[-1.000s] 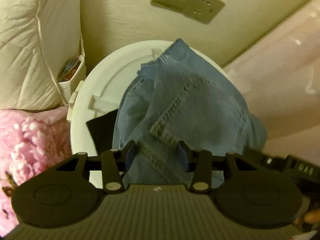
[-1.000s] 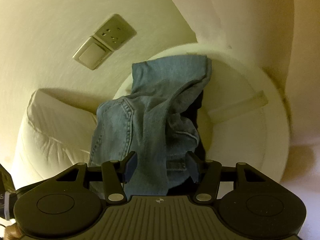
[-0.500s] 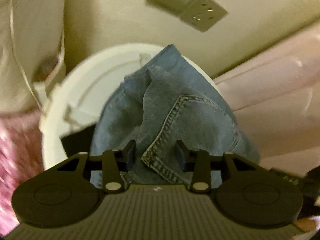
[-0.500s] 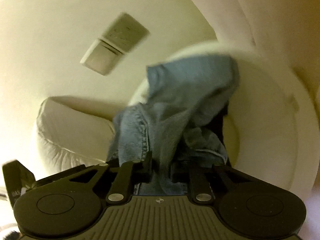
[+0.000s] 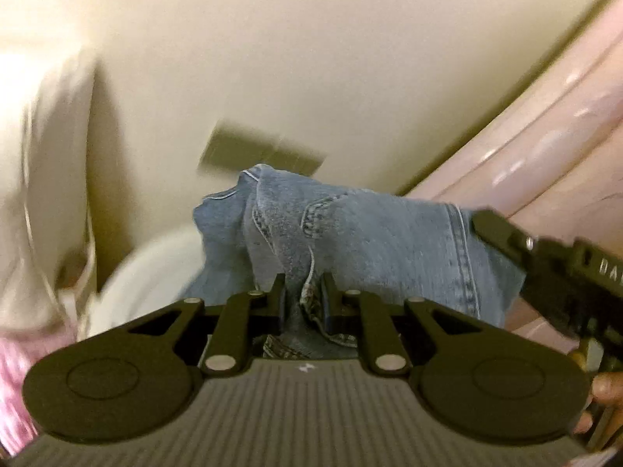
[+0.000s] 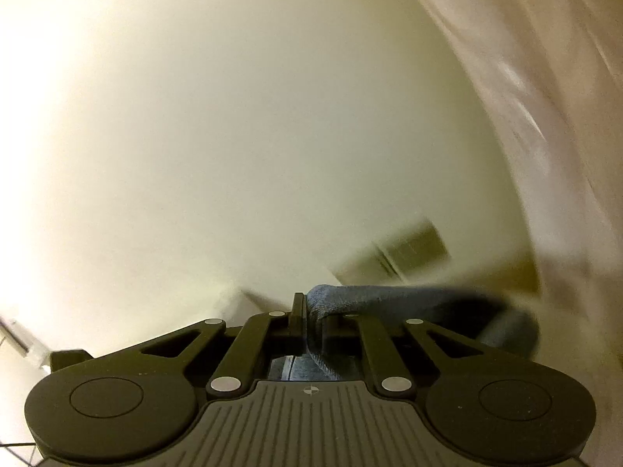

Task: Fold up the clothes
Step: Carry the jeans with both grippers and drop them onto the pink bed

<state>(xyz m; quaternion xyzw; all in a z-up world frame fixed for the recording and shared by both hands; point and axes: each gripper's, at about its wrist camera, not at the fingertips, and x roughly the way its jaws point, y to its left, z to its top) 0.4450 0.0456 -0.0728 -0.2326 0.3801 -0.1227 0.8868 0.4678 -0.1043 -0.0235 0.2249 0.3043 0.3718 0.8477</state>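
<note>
A pair of blue denim jeans hangs bunched in front of my left gripper, which is shut on a seamed fold of the denim. In the right wrist view my right gripper is shut on another fold of the jeans, which trails off to the right. The right gripper's black body shows at the right edge of the left wrist view, close beside the jeans, with a fingertip of the person's hand below it. The lower part of the jeans is hidden behind the grippers.
A white round basket sits low at the left, below the jeans. A wall socket plate is on the cream wall behind. A white pillow stands at the left, a pink fluffy blanket at the lower left, a pale pink curtain at the right.
Both grippers went from open to shut on the jeans and have lifted them up out of the white basket. Both views now tilt upward toward the wall, with motion blur.
</note>
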